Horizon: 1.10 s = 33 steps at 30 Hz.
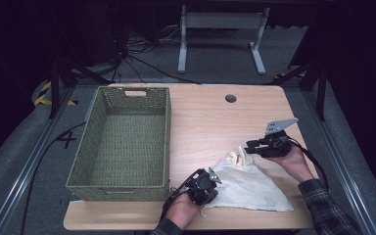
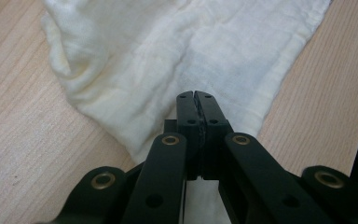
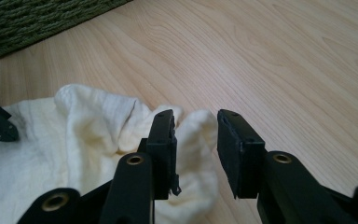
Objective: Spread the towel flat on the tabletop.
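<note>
White cloth [image 2: 177, 51] pinched in left claw [image 2: 196, 95] — right claw [image 3: 196, 123] beside it.

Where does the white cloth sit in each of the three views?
High view: cloth lies low and right of centre on the table, right of the basket.
Left gripper view: fills the upper middle, running under the shut claw.
Right gripper view: lower left, bunched before the open claw.
Shared landmark: the cloth's bunched corner.

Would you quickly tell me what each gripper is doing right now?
Left gripper: shut on the cloth.
Right gripper: open, holding nothing, jaws over the cloth's bunched corner.
</note>
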Available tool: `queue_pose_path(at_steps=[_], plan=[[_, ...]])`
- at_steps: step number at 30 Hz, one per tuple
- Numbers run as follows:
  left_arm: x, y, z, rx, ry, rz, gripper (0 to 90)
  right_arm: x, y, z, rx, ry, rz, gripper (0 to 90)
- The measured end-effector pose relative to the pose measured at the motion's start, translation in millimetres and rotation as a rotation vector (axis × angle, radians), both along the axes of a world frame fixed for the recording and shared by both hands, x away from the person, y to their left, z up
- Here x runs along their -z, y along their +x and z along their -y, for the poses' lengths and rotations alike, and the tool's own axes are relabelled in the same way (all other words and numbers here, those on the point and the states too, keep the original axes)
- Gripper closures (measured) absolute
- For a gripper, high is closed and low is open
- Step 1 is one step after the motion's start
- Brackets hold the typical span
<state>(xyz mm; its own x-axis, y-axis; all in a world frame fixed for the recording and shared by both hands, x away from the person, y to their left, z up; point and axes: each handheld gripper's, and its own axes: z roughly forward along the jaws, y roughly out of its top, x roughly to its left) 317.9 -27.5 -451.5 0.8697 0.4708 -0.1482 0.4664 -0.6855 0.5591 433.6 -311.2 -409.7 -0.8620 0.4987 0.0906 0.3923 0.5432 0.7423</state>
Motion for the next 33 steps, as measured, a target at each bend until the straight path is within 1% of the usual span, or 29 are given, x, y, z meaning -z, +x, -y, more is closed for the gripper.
queue_pose_path(at_steps=[2,4,5,7,8,9,10,12,13,15,16,18,20,21,22,24,29,30,31,32,33], plan=[[-0.1,0.2,-0.2,0.002,0.003,0.002,89.7,3.7,5.7,-8.5,-0.007,-0.001,-0.015,65.8],[0.1,0.2,-0.2,-0.001,-0.001,0.0,89.6,7.2,9.7,-13.1,-0.008,-0.008,-0.017,65.5],[0.1,0.4,-0.3,0.0,-0.002,0.0,89.6,9.3,11.5,-15.3,-0.009,-0.012,-0.028,66.3],[0.1,0.5,-0.3,0.0,-0.003,-0.001,89.6,13.4,13.7,-17.4,-0.008,-0.022,-0.034,73.4],[0.0,0.6,-0.4,0.0,-0.001,-0.002,89.6,15.7,14.6,-17.9,-0.012,-0.028,-0.045,82.3],[-0.1,0.8,-0.4,0.002,-0.001,-0.005,89.6,16.8,14.1,-18.1,-0.016,-0.038,-0.035,85.2],[-0.1,0.8,-0.4,0.002,-0.001,-0.005,89.6,16.8,14.1,-18.1,-0.016,-0.038,-0.035,85.2],[-0.2,0.7,-0.7,0.0,0.0,-0.01,89.6,15.1,12.6,-17.1,-0.008,-0.048,-0.018,87.1],[-0.3,0.8,-0.8,0.002,0.002,-0.01,89.6,9.8,10.4,-13.2,0.007,-0.048,0.002,87.7],[-0.3,0.7,-0.7,0.002,0.004,-0.008,89.6,4.2,8.2,-7.6,0.021,-0.052,0.025,87.8],[-0.3,0.7,-0.7,0.002,0.004,-0.008,89.6,4.2,8.2,-7.6,0.021,-0.052,0.025,87.8],[-0.1,0.6,-0.6,0.003,0.0,-0.005,89.6,-2.8,5.2,3.0,0.054,-0.052,0.053,87.9],[-0.4,0.5,-0.8,0.001,0.003,-0.01,89.6,-6.8,4.6,12.5,0.079,-0.056,0.071,87.9],[-0.4,0.5,-0.9,0.001,0.004,-0.01,89.7,-9.8,4.4,23.5,0.114,-0.053,0.084,88.0],[-0.4,0.5,-0.9,0.001,0.004,-0.01,89.6,-9.8,4.4,23.5,0.114,-0.053,0.084,88.0],[-0.4,0.4,-0.8,0.001,0.004,-0.011,89.6,-11.6,5.1,34.1,0.149,-0.056,0.092,88.1],[-0.2,0.3,-1.0,0.005,-0.001,-0.013,89.7,-14.2,6.5,54.5,0.231,-0.087,0.12,88.2],[-0.1,0.1,-1.0,0.004,-0.002,-0.015,89.7,-15.9,7.2,61.6,0.266,-0.098,0.137,88.3],[0.0,0.0,-1.1,0.003,-0.004,-0.016,89.7,-16.5,7.9,64.5,0.284,-0.107,0.146,88.4],[0.0,0.0,-1.1,0.003,-0.004,-0.016,89.7,-16.5,7.9,64.5,0.284,-0.107,0.146,88.4],[0.1,0.0,-1.2,0.003,-0.005,-0.016,89.7,-17.0,8.6,67.0,0.304,-0.117,0.153,88.5]])
